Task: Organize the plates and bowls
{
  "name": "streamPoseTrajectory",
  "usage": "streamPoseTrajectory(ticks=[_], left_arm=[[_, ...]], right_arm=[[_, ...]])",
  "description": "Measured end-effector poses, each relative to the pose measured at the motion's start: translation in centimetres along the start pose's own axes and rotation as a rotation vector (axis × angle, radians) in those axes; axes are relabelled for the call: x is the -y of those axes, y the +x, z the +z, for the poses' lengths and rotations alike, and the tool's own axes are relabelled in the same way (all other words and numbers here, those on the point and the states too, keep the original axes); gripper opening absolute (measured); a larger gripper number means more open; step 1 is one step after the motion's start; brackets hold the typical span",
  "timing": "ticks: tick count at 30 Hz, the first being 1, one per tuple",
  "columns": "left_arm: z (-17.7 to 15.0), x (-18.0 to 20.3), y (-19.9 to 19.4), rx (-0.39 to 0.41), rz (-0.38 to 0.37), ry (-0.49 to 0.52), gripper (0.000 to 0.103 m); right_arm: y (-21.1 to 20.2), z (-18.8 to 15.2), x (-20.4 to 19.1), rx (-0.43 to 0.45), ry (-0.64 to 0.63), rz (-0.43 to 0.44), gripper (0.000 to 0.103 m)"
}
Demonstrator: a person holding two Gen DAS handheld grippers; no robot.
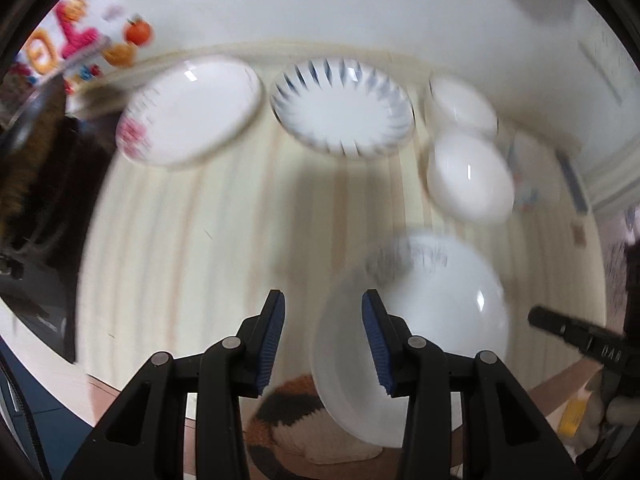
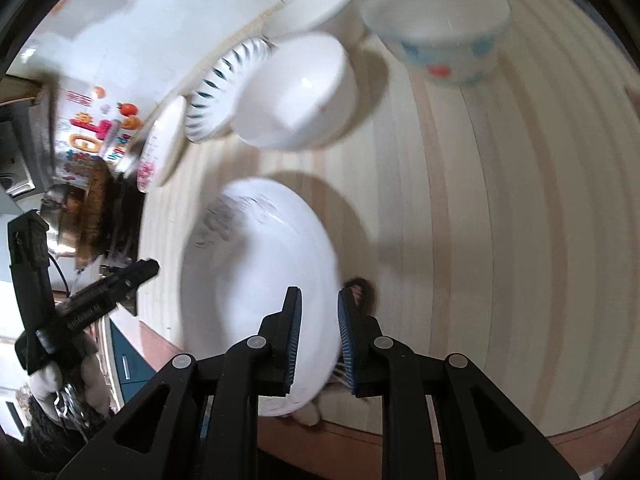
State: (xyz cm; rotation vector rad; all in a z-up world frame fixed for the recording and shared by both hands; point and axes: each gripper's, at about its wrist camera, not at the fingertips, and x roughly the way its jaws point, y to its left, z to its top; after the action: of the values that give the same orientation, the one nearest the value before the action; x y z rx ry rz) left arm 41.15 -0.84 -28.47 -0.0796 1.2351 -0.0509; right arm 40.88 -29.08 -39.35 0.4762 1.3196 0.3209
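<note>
My right gripper [image 2: 318, 340] is shut on the rim of a white plate with grey marks [image 2: 256, 280] and holds it tilted above the striped table; the plate also shows in the left wrist view [image 1: 420, 320]. My left gripper [image 1: 323, 340] is open and empty, just left of that plate. At the back stand a pink-flowered plate [image 1: 188, 112], a blue-rayed plate [image 1: 344, 108], a white bowl [image 1: 470, 178] and another white bowl [image 1: 460, 104]. A bowl with blue and red print [image 2: 440, 28] stands far right in the right wrist view.
The striped wooden table [image 1: 220, 220] ends at a near edge, with a knitted cushion [image 1: 296, 420] below it. A white wall with colourful stickers [image 1: 80, 36] is behind. A dark stove and pots [image 2: 92, 220] stand beyond the table's left end.
</note>
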Motion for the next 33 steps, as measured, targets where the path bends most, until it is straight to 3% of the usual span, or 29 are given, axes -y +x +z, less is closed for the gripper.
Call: streamPoseTrajectory(ticks=[4, 9, 13, 18, 24, 28, 33], left_arm=[[1.6, -3.9, -3.5, 0.090, 0.026, -0.073, 0.046], [5.0, -11.1, -1.7, 0.123, 0.087, -0.196, 0.048], [7.1, -15.9, 1.5, 0.097, 0.119, -0.259, 0.048], [9.1, -18.9, 6.2, 0.069, 0.160, -0.279, 0.048], [10.7, -20.5, 9.6, 0.042, 0.163, -0.288, 0.048], [11.2, -21.5, 11.1, 0.009, 0.155, -0.318, 0.048], [11.6, -22.5, 12.0, 0.010, 0.117, -0.348, 0.047]], right_arm=[[-1.1, 2.5, -4.2, 0.018, -0.045, 0.061, 0.040], [1.0, 7.5, -11.4, 0.016, -0.132, 0.134, 0.044], [5.3, 12.5, -18.1, 0.052, -0.285, 0.019, 0.044], [13.3, 19.9, -24.0, 0.037, -0.349, -0.029, 0.044], [21.1, 26.0, -26.6, 0.013, -0.359, -0.081, 0.044], [24.3, 28.0, -26.2, -0.002, -0.345, -0.101, 0.044], [26.2, 29.3, -25.3, 0.004, -0.315, -0.064, 0.041]])
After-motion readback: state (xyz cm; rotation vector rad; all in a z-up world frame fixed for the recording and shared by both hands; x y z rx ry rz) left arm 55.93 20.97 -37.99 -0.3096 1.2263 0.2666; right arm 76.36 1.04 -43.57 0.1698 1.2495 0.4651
